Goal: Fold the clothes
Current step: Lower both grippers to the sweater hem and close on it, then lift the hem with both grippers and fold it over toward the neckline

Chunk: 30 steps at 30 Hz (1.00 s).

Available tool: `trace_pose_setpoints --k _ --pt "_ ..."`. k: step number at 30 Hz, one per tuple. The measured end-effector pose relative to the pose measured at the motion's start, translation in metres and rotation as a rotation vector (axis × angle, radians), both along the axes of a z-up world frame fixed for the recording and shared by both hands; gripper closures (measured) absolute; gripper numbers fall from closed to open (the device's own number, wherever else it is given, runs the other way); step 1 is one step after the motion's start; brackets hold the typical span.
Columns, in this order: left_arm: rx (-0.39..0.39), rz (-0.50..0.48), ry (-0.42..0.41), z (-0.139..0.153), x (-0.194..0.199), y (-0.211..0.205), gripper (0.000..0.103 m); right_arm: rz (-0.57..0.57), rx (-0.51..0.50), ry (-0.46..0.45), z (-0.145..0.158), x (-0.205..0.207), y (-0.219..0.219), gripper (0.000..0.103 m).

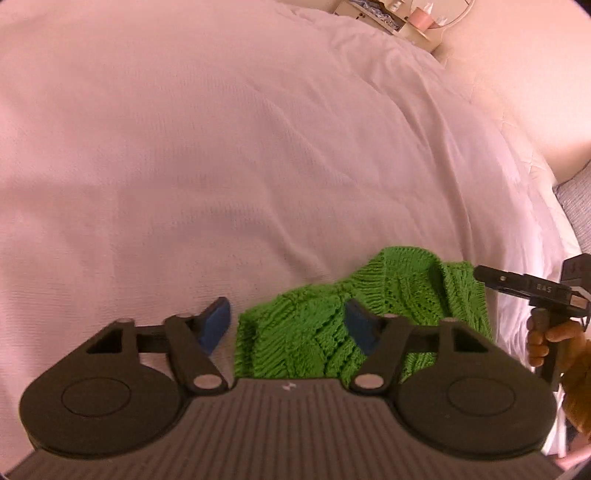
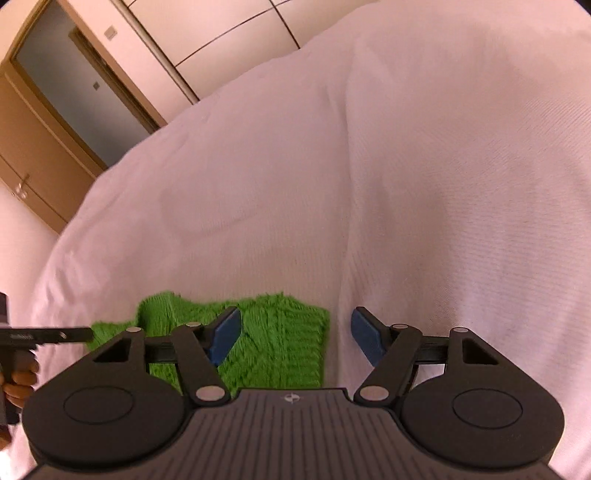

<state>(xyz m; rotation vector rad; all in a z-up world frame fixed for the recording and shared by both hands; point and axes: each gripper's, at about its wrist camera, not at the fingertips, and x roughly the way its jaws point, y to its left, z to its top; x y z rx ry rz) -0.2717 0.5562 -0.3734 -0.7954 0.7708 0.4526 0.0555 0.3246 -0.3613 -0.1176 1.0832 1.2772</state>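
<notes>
Left wrist view: left gripper (image 1: 288,328) hangs over the near left corner of the green knit garment (image 1: 369,321), fingers (image 1: 216,326) spread, nothing pinched; likely lining up on that edge for a fold. The garment lies bunched at the near edge of the bed (image 1: 221,147), covered in a pale quilt. The right gripper (image 1: 480,275) shows at the right, held in a hand (image 1: 550,339). A shelf (image 1: 406,22) with small items stands far right.

Right wrist view: right gripper (image 2: 295,336) straddles the garment's right edge, fingers apart, gripping nothing. Wooden door (image 2: 55,122) far left.
</notes>
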Motion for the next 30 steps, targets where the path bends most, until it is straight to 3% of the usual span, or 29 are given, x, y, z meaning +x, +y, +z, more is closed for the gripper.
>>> trace_pose_setpoints --k 1,2,3,4,6,12,18,21,23,26,30 --pt "-0.004 -0.006 -0.005 -0.004 0.002 0.001 0.086 -0.002 0.0 0.017 -0.004 0.002 0.003 0.04" --pt "0.0 -0.011 -0.007 -0.007 0.003 0.001 0.094 -0.001 0.006 0.034 -0.007 0.004 0.004 0.049" --pt "0.021 -0.012 -0.005 -0.006 0.003 -0.001 0.094 0.0 0.012 0.052 -0.009 0.005 0.004 0.08" --pt "0.044 -0.013 -0.016 -0.001 0.0 -0.003 0.095 0.0 0.01 0.06 -0.011 0.006 0.004 0.091" --pt "0.086 -0.015 -0.061 0.015 -0.012 -0.013 0.095 0.005 0.028 0.039 -0.005 0.004 -0.001 0.092" --pt "0.213 -0.009 -0.188 0.08 -0.072 -0.078 0.095 0.014 0.226 -0.053 0.047 -0.019 -0.062 0.094" --pt "0.32 -0.028 -0.275 0.122 -0.147 -0.205 0.095 0.092 0.424 -0.135 0.097 -0.062 -0.178 0.095" --pt "0.349 -0.071 -0.255 0.112 -0.173 -0.283 0.092 0.132 0.477 -0.158 0.102 -0.081 -0.25 0.095" --pt "0.342 -0.094 -0.199 0.091 -0.186 -0.328 0.091 0.162 0.472 -0.166 0.092 -0.095 -0.296 0.095" --pt "0.327 -0.11 -0.106 0.051 -0.206 -0.38 0.089 0.208 0.407 -0.159 0.058 -0.118 -0.353 0.102" --pt "0.403 -0.09 -0.026 0.021 -0.233 -0.426 0.09 0.234 0.262 -0.196 0.006 -0.145 -0.407 0.102"
